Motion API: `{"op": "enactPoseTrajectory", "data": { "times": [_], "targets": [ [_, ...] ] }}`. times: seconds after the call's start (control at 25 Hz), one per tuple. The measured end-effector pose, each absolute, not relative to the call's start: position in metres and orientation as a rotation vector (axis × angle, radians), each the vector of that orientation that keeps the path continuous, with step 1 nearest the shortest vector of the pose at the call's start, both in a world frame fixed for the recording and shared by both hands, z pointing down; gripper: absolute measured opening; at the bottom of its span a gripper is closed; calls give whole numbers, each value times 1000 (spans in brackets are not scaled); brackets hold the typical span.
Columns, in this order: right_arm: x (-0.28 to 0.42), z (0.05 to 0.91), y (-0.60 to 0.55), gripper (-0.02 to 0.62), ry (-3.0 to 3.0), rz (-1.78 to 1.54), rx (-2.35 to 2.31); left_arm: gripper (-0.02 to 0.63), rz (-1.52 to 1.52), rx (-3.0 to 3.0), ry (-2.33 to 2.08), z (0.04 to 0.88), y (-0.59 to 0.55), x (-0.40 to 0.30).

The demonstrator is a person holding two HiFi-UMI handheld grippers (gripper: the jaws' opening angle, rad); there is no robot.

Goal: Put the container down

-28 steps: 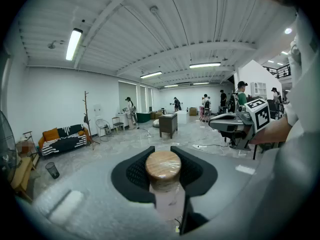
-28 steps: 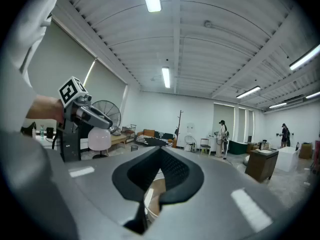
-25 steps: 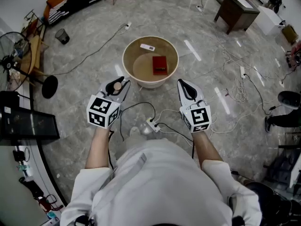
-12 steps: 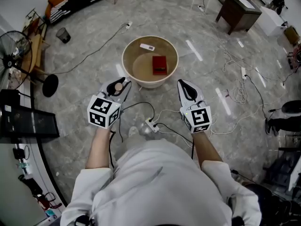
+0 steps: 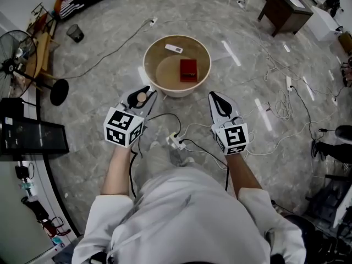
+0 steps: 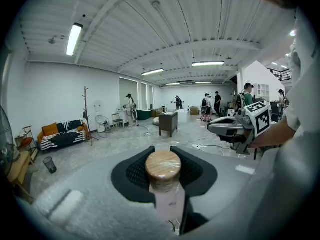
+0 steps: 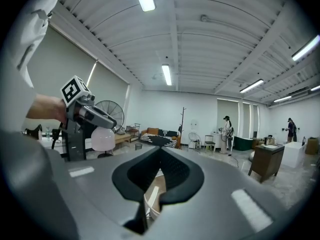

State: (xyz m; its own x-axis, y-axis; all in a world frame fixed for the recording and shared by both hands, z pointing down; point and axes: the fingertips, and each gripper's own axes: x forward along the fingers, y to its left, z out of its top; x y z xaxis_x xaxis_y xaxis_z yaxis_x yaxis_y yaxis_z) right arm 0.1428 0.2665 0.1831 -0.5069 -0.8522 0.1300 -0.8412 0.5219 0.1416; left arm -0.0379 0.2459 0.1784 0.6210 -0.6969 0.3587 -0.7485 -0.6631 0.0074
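Wood caps the container (image 6: 163, 166), a small pale jar that stands upright between the jaws of the left gripper (image 5: 146, 92). The jaws are set narrow, with their black pads pressed on its sides just under the lid. The right gripper (image 7: 160, 150) is drawn shut with nothing in it, and is held level with the left one and well apart from it. Both are carried in the air in front of the person, above a grey stone floor (image 5: 99, 92) strewn with cables. A power strip (image 5: 176, 142) lies on the floor below and between the two grippers. Just beyond the left gripper's tips sits a tan bowl (image 5: 146, 65) holding a red box (image 5: 188, 70), with a white bar (image 5: 174, 48) at its far side. As I judge it, the task is not yet done at all: the jar is gripped and lifted, touching no surface. What is left is to bring it over a resting place, lower it until its base bears, and open the jaws. The bowl ahead looks the likeliest place, though the task names none and the bare floor beside it would serve as well.
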Motion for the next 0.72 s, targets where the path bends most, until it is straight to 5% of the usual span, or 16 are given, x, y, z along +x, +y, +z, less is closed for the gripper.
{"op": "enactPoseTrajectory", "data": {
  "times": [0.72],
  "targets": [
    [104, 236, 92, 5, -2496, -56, 1497, 103, 481, 2733, -1044, 257, 49, -71]
  ]
}}
